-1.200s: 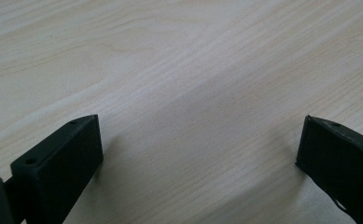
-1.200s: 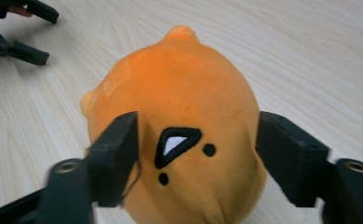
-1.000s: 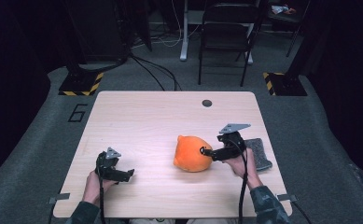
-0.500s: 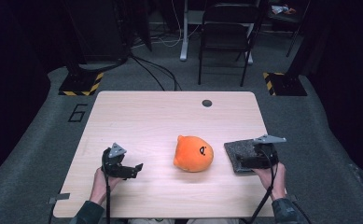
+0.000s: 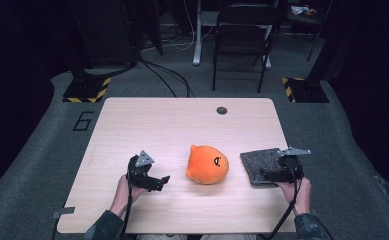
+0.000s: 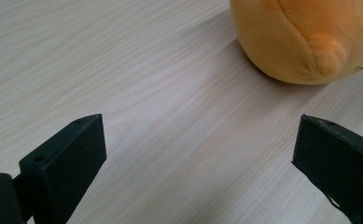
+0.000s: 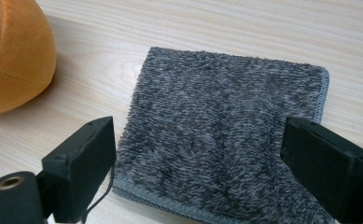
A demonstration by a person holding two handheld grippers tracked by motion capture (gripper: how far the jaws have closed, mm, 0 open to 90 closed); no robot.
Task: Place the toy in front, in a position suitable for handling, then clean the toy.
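In the left gripper view the orange plush toy (image 6: 300, 37) is cut off by the top and right edges, so just a rounded flank with a seam and a small nub shows; a pale tag at its right side is too clipped to read. In the right gripper view the toy is again partly out of frame at the upper left, and the grey cloth (image 7: 226, 140) has its near right corner hidden behind a finger.

The toy (image 5: 207, 164) is soft, short-piled and dome-shaped, with a small dark mark on its face. The cloth (image 5: 262, 166) is a square of fuzzy, looped grey towelling with a stitched hem. The tabletop (image 5: 182, 125) is pale wood grain with a dark round plug near its far edge.

The toy lies toward the near edge, about midway between the side edges. The left gripper (image 5: 154, 181) sits just left of it, fingers released and spread wide, bare tabletop between them. The right gripper (image 5: 271, 175), near the right edge, has fingers released above the cloth, straddling it without touching.
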